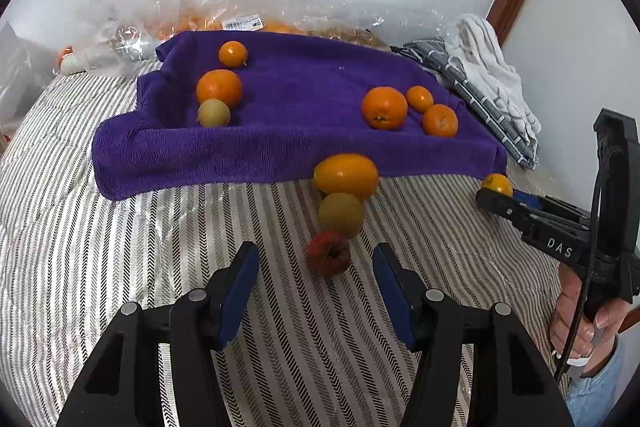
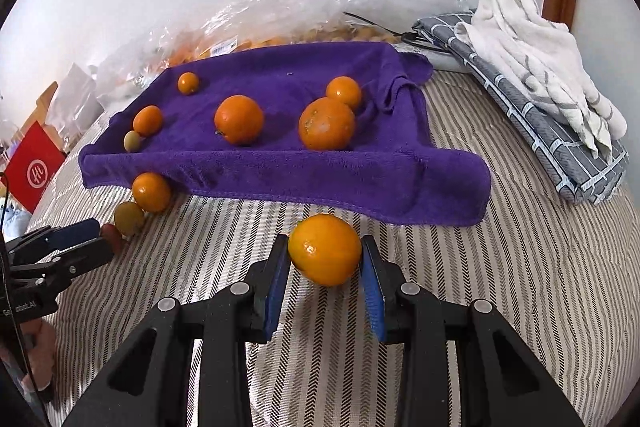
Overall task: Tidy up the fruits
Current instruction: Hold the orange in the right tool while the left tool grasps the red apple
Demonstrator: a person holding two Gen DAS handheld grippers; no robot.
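Our grippers (image 1: 316, 267) are black plastic with blue pads (image 1: 240, 291) and silver rivets (image 1: 197, 294); one reads "DAS" (image 1: 560, 247), trailing a black cable (image 1: 588, 267). Our sleeve (image 1: 600, 387) looks pale blue, perhaps denim.

Two close, downward-tilted wrist views over striped bedding, left and right, both toward the purple towel (image 1: 304, 115) by the wall.

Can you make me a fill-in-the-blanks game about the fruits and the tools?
The right tool is squeezing an ____ fruit.
The towel under most fruits is ____.
The small fruit in front of the open left tool is ____.
Missing words: orange; purple; red.
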